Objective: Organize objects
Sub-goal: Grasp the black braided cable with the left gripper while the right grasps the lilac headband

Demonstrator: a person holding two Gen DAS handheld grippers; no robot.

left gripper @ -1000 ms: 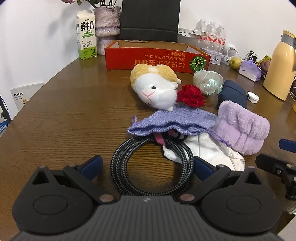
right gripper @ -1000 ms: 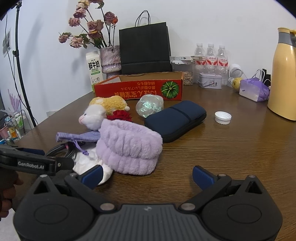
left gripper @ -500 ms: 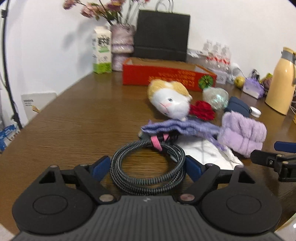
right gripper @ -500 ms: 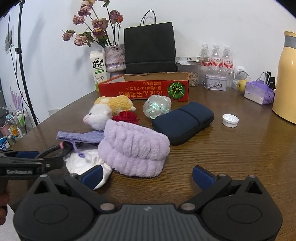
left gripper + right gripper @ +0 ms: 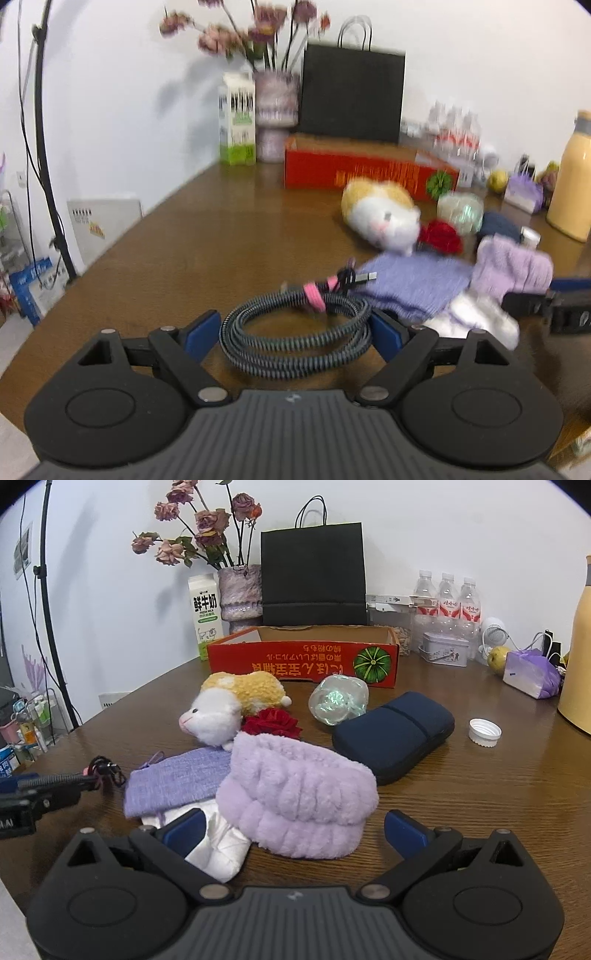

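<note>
The left gripper (image 5: 295, 330) clamps a coiled cable (image 5: 295, 339) between its blue pads, the coil lifted off the table (image 5: 184, 258) at the near left. Right of it a purple pouch (image 5: 177, 779) lies flat, partly over a white cloth (image 5: 218, 845). A plush toy (image 5: 229, 705) sits farther back, touching a red flower (image 5: 271, 722). A fluffy lilac band (image 5: 299, 797) rests just ahead of the right gripper (image 5: 293, 827), whose jaws stand wide apart and grip nothing. A clear crumpled ball (image 5: 338, 699) and a navy case (image 5: 393, 734) lie to the right, then a white cap (image 5: 484, 732). A red box (image 5: 303, 657) stands open at the far side
</note>
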